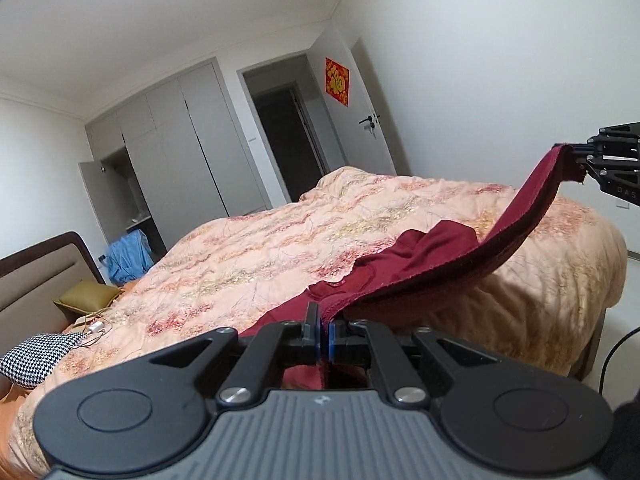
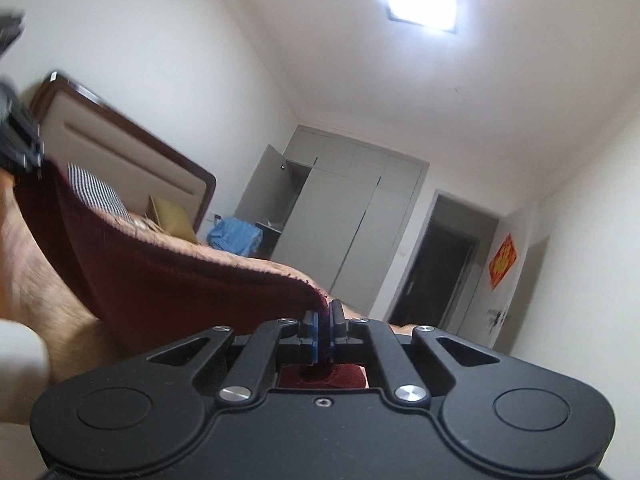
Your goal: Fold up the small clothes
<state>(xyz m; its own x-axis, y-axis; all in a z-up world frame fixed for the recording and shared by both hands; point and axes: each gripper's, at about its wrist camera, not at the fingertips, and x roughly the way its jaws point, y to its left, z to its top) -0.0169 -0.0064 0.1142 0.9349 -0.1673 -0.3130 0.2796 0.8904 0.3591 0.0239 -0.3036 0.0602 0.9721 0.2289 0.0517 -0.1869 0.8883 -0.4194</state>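
Note:
A dark red garment (image 1: 448, 264) is stretched in the air above the bed, its lower part crumpled on the quilt. My left gripper (image 1: 324, 328) is shut on one end of its ribbed edge. My right gripper (image 1: 582, 166) shows at the right edge of the left wrist view, shut on the other end. In the right wrist view the right gripper (image 2: 325, 326) pinches the red garment (image 2: 180, 292), and the left gripper (image 2: 24, 152) holds the far end at the left edge, blurred.
A bed with a pink-orange patterned quilt (image 1: 280, 240) lies under the garment. A houndstooth pillow (image 1: 36, 356), a gold cushion (image 1: 86, 294) and a headboard (image 1: 36, 276) are at the left. A wardrobe (image 1: 176, 148) and doorway (image 1: 288, 140) stand behind.

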